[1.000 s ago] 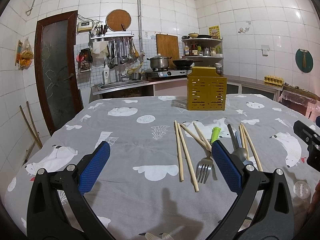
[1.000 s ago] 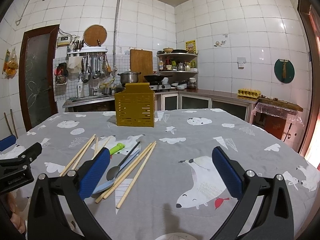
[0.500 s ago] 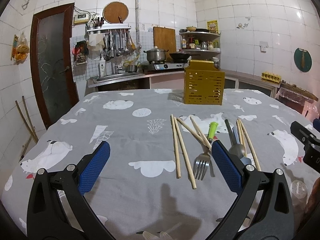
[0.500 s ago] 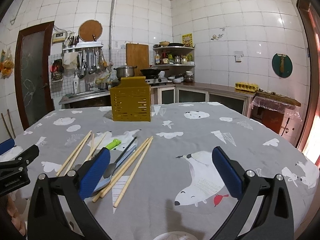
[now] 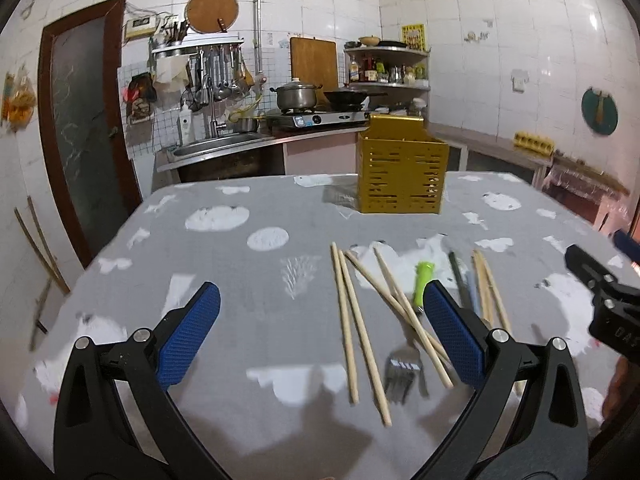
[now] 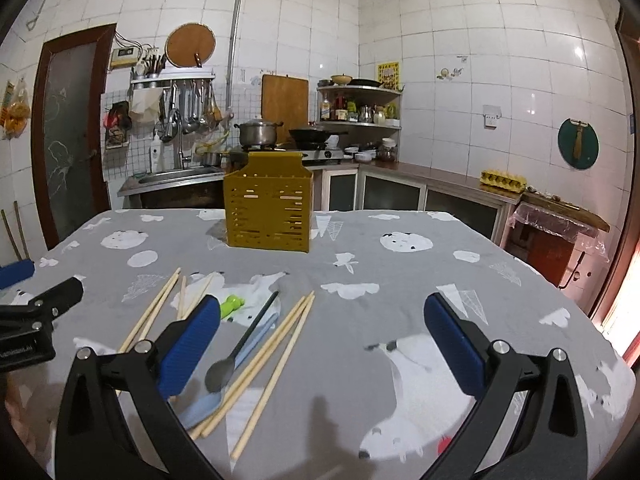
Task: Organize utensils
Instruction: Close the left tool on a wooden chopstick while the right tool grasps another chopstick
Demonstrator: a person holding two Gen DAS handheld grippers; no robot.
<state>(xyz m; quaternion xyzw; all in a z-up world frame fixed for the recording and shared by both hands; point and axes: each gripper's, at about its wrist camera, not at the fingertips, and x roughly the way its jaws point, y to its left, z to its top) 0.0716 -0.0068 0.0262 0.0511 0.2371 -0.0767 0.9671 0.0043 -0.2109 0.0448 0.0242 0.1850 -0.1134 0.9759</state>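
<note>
Wooden chopsticks (image 5: 352,320), a fork (image 5: 400,368) and probably two spoons (image 6: 236,354) lie before the yellow holder (image 5: 402,176); both tongs, left (image 5: 320,336) and right (image 6: 322,340), gape empty. Nothing sorted; next, pinch one utensil.

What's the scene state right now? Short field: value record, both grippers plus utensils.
left gripper: open, empty, above the table
right gripper: open, empty
yellow slotted plastic utensil holder: upright, far side of the grey polar-bear tablecloth
wooden chopsticks: loose on the cloth
green-handled metal fork: flat, among the chopsticks
black-handled metal spoon: lying over a light blue spoon
</note>
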